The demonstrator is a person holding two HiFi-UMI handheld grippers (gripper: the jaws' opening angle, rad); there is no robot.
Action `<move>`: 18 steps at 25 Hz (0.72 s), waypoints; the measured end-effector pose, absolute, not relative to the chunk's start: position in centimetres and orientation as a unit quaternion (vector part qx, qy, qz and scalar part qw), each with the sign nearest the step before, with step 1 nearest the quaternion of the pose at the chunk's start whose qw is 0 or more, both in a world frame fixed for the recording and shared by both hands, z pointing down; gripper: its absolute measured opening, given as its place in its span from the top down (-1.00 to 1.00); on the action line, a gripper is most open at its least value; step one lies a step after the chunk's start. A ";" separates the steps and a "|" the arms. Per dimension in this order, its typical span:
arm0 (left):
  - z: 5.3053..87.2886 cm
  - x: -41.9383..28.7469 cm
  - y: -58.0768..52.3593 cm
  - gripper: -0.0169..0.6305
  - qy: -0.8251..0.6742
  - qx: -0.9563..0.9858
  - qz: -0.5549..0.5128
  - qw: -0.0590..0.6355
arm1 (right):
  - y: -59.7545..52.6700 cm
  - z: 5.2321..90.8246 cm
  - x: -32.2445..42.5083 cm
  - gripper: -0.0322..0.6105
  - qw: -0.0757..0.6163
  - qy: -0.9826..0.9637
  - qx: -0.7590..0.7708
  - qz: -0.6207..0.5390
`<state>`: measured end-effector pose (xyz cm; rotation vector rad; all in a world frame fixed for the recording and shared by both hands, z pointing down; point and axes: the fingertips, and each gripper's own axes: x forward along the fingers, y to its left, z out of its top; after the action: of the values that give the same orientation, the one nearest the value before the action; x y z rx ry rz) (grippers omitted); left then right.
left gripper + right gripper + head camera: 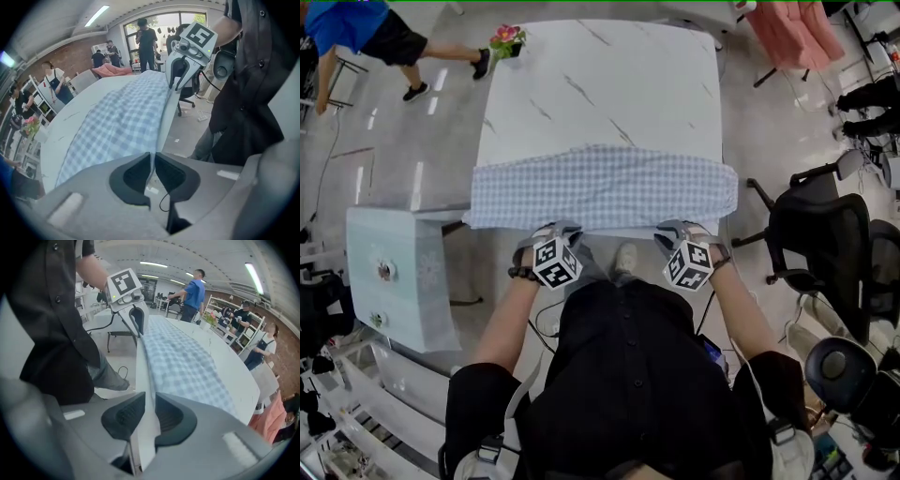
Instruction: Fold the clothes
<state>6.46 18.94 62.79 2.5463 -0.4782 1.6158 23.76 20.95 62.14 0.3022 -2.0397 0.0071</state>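
Observation:
A blue-and-white checked cloth (605,187) lies spread across the near part of a white marble-look table (600,84), and its near edge hangs slightly over the table's front. Both grippers are at that near edge. My left gripper (560,230) is at the cloth's left part. In the left gripper view its jaws (153,155) are pinched together on a thin sliver of the cloth (122,122). My right gripper (676,229) is at the right part. Its jaws (150,398) stand slightly apart with the pale edge running between them, and the cloth (183,357) stretches away beyond.
A black office chair (825,234) stands right of the table and a pale low cabinet (398,281) to the left. A flower pot (506,39) sits by the table's far left corner. A person in blue (366,33) walks at the top left. A pink garment (792,28) hangs at the top right.

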 end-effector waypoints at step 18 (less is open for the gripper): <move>57.1 10.9 16.5 0.52 -0.115 0.877 0.455 0.100 | 16.7 54.4 25.3 0.59 0.413 -0.878 0.236 0.057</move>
<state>10.86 16.50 57.14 2.5941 -0.3394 1.3446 25.27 16.65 54.37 0.5932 -2.2083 0.1443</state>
